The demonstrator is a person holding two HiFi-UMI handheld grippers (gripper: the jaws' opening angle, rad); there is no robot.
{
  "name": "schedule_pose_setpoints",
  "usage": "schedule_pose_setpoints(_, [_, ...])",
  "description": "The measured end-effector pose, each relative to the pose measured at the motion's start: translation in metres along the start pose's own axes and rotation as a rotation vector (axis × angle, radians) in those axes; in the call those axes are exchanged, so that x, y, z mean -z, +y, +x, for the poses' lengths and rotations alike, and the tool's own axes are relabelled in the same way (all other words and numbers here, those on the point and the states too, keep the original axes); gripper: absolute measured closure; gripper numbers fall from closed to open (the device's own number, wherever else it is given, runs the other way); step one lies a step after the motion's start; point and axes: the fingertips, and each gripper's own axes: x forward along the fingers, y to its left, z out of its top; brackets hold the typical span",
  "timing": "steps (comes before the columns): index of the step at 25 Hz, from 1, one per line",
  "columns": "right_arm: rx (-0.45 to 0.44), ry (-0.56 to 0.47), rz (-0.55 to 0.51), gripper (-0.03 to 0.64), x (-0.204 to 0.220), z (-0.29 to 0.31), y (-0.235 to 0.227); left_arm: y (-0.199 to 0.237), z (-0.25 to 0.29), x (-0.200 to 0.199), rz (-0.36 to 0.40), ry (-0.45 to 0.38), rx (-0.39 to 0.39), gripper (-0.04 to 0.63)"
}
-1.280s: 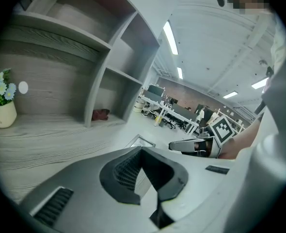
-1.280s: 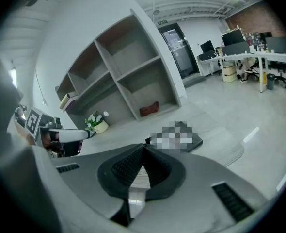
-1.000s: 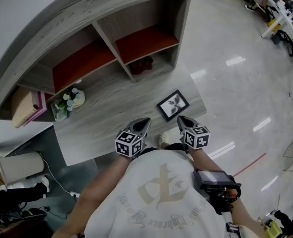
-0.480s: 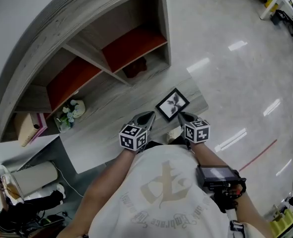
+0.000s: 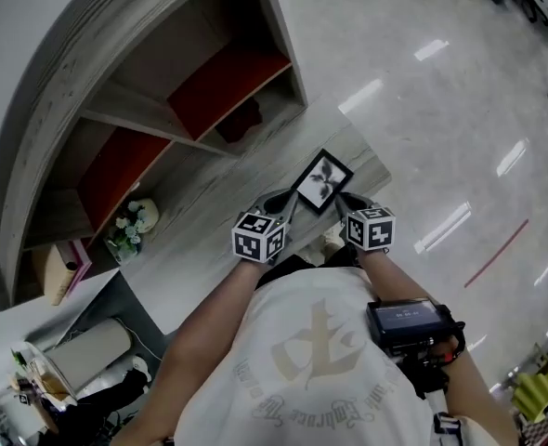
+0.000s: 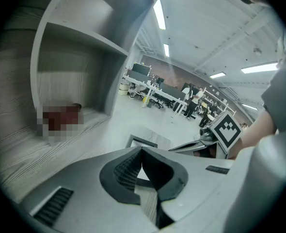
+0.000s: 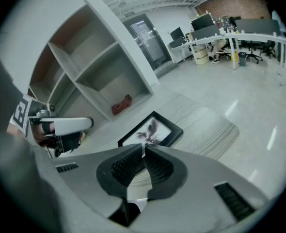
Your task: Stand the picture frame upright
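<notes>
The picture frame [image 5: 322, 180] lies flat, untouched I think. Left gripper [image 5: 283, 200] is closed and empty; right gripper [image 5: 342, 200] is just opening, empty.

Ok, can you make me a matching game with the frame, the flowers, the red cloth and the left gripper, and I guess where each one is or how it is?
Things:
1. frame
2. flowers
3. red cloth
4. left gripper

Places or states:
A. inside a low cubby of the shelf
B. jaws shut, nothing between them
C. lying flat near the right end of the table
D. standing on the table, far left

Right pairs: 1-C, 2-D, 3-A, 4-B.
</notes>
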Motion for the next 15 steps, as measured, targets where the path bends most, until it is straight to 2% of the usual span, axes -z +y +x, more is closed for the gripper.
schedule_pose_setpoints(3, [0.029, -0.001, 0.035, 0.586, 0.003, 0.001, -0.006, 0.007, 0.014, 0.004, 0.005, 0.044, 0.003, 0.592])
schedule_pose_setpoints(5, [0.045, 0.005, 0.063, 0.54, 0.004, 0.006, -0.01, 0.014, 0.024, 0.008, 0.009, 0.07, 0.006, 0.59])
schedule_pose_setpoints(6, [0.051, 0.005, 0.077, 0.538, 0.003, 0.008, -0.012, 0.017, 0.03, 0.009, 0.011, 0.081, 0.009, 0.565])
schedule_pose_setpoints(8, [0.066, 0.003, 0.106, 0.538, 0.001, 0.009, -0.018, 0.02, 0.041, 0.013, 0.022, 0.111, 0.011, 0.56])
schedule_pose_setpoints(10, [0.076, 0.009, 0.138, 0.494, 0.003, 0.013, -0.021, 0.026, 0.051, 0.02, 0.053, 0.147, 0.002, 0.56])
schedule_pose_setpoints(12, [0.089, 0.015, 0.164, 0.448, 0.003, 0.02, -0.024, 0.035, 0.06, 0.027, 0.086, 0.179, -0.007, 0.524])
schedule_pose_setpoints(15, [0.125, 0.021, 0.166, 0.448, 0.0, 0.025, -0.028, 0.045, 0.073, 0.033, 0.107, 0.208, -0.017, 0.496])
